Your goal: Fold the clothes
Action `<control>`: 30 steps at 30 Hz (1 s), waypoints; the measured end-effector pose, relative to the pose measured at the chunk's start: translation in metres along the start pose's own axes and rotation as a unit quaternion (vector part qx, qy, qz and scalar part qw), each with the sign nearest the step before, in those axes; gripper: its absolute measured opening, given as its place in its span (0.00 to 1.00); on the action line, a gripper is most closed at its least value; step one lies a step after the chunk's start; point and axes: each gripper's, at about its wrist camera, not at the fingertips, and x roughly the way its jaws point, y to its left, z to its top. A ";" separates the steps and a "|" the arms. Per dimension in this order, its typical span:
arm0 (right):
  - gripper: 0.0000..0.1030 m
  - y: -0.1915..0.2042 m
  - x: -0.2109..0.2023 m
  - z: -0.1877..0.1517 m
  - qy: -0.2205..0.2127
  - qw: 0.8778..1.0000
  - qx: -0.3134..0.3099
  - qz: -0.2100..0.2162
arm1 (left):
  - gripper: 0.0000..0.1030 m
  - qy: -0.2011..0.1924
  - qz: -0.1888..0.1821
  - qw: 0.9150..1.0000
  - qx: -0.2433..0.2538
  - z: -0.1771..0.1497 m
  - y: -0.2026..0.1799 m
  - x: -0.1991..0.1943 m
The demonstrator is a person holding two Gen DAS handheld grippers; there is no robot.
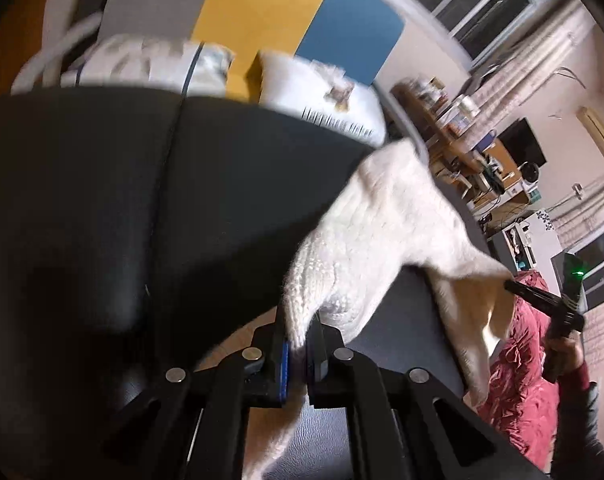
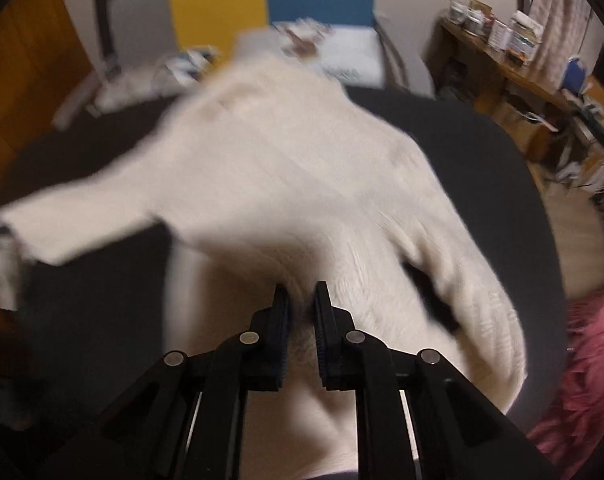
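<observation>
A cream knit sweater [image 1: 385,232] hangs stretched in the air above a round black table [image 1: 142,200]. My left gripper [image 1: 300,344] is shut on one edge of it. The right gripper [image 1: 513,286] shows at the far right of the left wrist view, holding the other end. In the right wrist view my right gripper [image 2: 302,312] is shut on the sweater [image 2: 294,168], which spreads blurred over the black table [image 2: 481,152], one sleeve reaching left.
Folded white clothes [image 1: 321,92] lie at the table's far edge. A red quilted garment [image 1: 521,368] sits at the right, also in the right wrist view [image 2: 581,380]. A cluttered wooden shelf [image 2: 521,60] stands along the wall.
</observation>
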 end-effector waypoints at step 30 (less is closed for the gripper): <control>0.25 0.178 0.129 -0.004 0.097 0.991 -0.060 0.075 | 0.12 0.099 0.170 0.979 -0.054 -0.003 0.137 -0.028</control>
